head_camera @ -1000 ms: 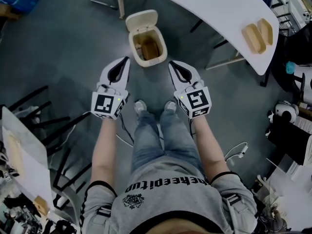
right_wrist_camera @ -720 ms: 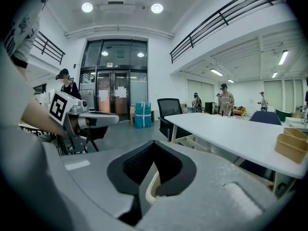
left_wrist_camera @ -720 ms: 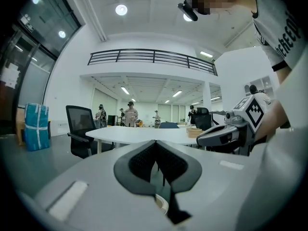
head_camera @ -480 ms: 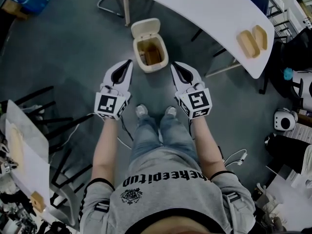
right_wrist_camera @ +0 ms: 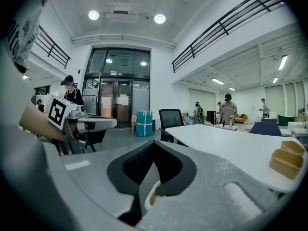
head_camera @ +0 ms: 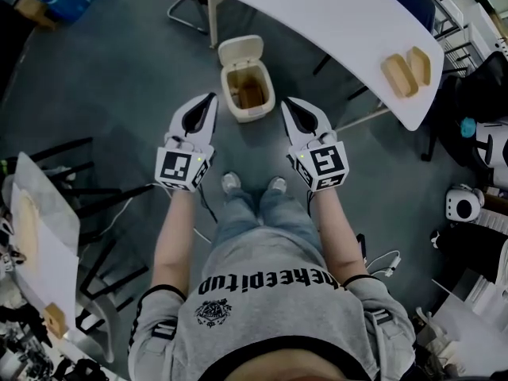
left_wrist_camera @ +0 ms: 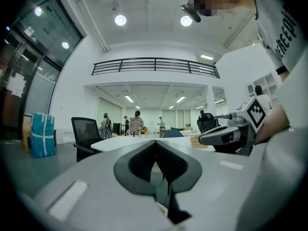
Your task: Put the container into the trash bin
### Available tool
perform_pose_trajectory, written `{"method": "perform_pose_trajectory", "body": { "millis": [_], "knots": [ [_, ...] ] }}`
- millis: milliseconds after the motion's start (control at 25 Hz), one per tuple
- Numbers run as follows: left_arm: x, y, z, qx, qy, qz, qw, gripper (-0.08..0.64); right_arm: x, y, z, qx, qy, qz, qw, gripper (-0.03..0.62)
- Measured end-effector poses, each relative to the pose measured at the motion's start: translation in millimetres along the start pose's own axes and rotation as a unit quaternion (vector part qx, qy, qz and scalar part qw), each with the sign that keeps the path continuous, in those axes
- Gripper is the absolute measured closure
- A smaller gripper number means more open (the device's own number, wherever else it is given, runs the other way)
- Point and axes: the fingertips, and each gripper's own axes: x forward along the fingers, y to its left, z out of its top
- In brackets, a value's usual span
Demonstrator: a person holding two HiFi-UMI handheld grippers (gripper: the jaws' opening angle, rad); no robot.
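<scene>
Grey office floor [head_camera: 119,94] lies below, where the left hand-held gripper [head_camera: 208,101] and right hand-held gripper [head_camera: 289,103] hang clenched and empty either side of the open trash bin [head_camera: 252,116] (probably done there). Inside lies what looks like the container [head_camera: 249,92], brown, too small to confirm. Two tan boxes [head_camera: 405,68] rest on the counter [head_camera: 317,14].

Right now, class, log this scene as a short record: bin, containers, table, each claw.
trash bin: on the floor, lid open, something brown inside
containers: two tan ones, side by side near one end of the white table
left claw: shut, empty, left of bin
right claw: shut, empty, right of bin
</scene>
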Motion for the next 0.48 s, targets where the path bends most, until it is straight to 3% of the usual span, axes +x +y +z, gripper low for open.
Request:
{"method": "perform_pose_trajectory", "body": {
  "millis": [480],
  "knots": [
    [-8, -10, 21, 0.008, -0.018, 0.025, 0.9995, 0.549, -14, 1, 26, -0.008, -0.037, 0.019, 0.999, 0.594]
  ]
}}
